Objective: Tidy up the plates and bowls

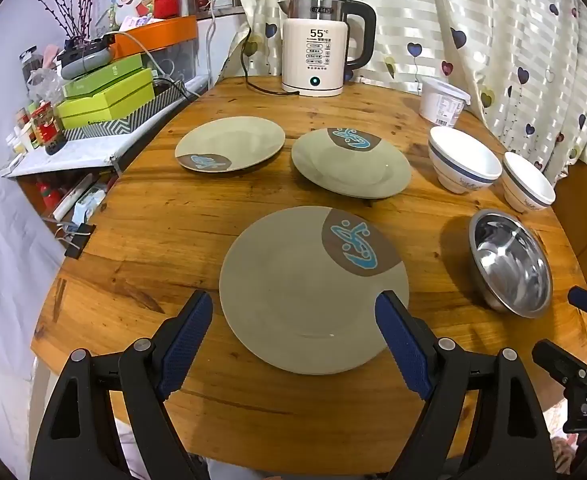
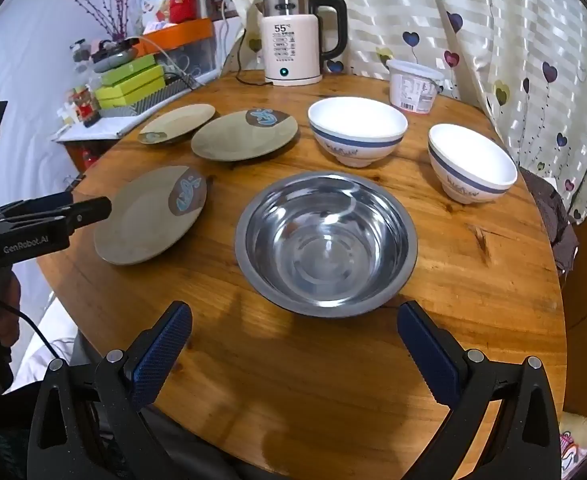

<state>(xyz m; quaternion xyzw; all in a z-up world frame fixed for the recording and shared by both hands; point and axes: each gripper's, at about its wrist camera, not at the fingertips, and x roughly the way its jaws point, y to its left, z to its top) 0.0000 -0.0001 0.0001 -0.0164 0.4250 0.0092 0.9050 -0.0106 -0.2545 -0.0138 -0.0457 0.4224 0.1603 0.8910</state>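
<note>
Three olive plates with a brown and blue patch lie on the round wooden table: a near plate, a far-left plate and a far-middle plate. My left gripper hovers open over the near plate's front edge, touching nothing. To the right are a steel bowl and two white bowls with blue bands, one behind it and one at the right. My right gripper stands open just in front of the steel bowl, empty. The same near plate lies left of that bowl.
A cream electric kettle and a white plastic tub stand at the table's back. A cluttered shelf with green boxes borders the left side. A heart-patterned curtain hangs behind and to the right.
</note>
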